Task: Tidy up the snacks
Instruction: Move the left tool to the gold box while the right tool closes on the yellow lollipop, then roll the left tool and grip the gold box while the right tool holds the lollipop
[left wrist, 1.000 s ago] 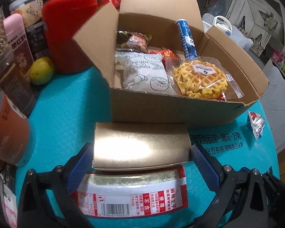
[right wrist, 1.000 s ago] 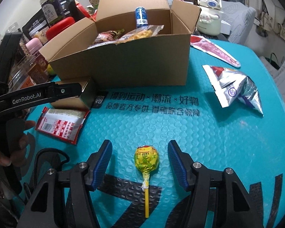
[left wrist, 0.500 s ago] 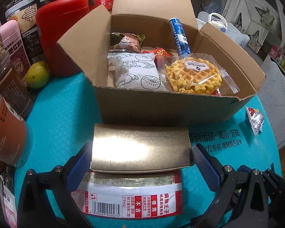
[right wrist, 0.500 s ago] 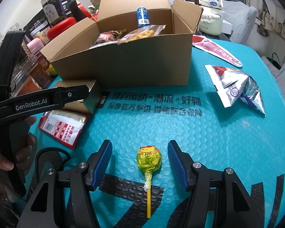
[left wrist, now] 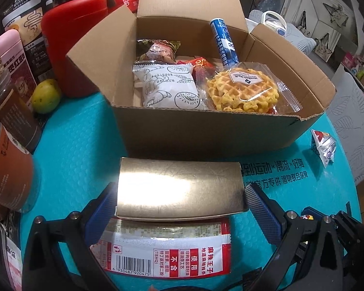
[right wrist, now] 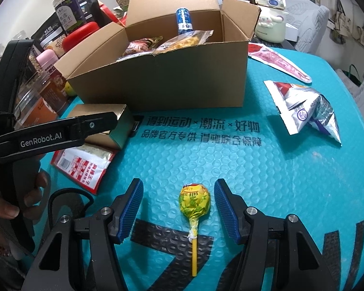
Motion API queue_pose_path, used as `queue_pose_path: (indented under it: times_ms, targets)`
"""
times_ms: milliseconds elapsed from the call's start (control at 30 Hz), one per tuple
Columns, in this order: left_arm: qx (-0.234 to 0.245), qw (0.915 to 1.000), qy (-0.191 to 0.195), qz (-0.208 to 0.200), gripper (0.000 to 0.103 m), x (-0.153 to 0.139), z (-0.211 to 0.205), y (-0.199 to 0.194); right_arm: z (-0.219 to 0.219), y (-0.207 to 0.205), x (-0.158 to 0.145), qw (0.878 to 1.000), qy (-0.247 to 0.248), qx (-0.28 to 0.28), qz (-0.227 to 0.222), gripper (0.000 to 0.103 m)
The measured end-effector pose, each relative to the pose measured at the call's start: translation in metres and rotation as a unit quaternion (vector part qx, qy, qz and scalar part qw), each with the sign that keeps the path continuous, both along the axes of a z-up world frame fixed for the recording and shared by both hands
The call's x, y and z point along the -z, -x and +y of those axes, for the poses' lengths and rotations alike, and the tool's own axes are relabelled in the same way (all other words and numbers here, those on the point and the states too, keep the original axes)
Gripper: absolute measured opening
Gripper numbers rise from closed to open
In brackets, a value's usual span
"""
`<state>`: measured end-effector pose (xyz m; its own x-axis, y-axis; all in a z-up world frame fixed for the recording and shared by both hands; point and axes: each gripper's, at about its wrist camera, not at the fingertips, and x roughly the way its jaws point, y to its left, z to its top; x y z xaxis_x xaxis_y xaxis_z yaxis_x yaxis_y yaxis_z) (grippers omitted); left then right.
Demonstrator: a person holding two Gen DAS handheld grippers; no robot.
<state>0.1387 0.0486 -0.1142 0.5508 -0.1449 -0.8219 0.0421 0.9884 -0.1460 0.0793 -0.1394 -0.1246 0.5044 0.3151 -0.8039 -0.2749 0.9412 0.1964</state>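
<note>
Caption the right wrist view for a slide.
Open right gripper straddles a yellow lollipop on the teal mat, cardboard box of snacks beyond.

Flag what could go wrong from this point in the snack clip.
1. The left gripper brackets the gold box, which overlaps the red packet; lifting may drag the packet along.
2. The carton already looks full, with the waffle riding at its rim, so the gold box may not seat.
3. The right gripper stands open around the lollipop; the round head could roll or slip as it closes.
</note>
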Motion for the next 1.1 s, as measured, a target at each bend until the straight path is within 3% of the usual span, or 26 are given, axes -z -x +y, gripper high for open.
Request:
queue_pose_path:
  times_ms: [233, 333, 467, 500, 1100]
  targets:
    - [-0.001, 1.0000, 0.001, 0.002, 0.103, 0.001, 0.000, 0.000, 0.002, 0.003, 0.001, 1.000, 0.006, -0.003, -0.006, 0.061]
    - [0.001, 0.9999, 0.011, 0.008, 0.103, 0.003, 0.004, -0.002, 0.001, 0.004, 0.000, 1.000, 0.019, 0.004, -0.008, 0.050]
    - [0.002, 0.9999, 0.011, 0.004, 0.103, 0.003, 0.003, 0.002, -0.005, 0.004, 0.001, 0.999, 0.028, 0.020, -0.007, 0.026]
    - [0.000, 0.9999, 0.012, 0.006, 0.102, 0.003, 0.003, 0.003, -0.007, 0.004, 0.001, 0.999, 0.026, 0.022, -0.006, 0.024]
    - [0.006, 0.9993, 0.037, 0.008, 0.101, -0.006, -0.014, 0.068, -0.032, 0.035, -0.010, 0.999, -0.009, 0.032, -0.025, 0.024]
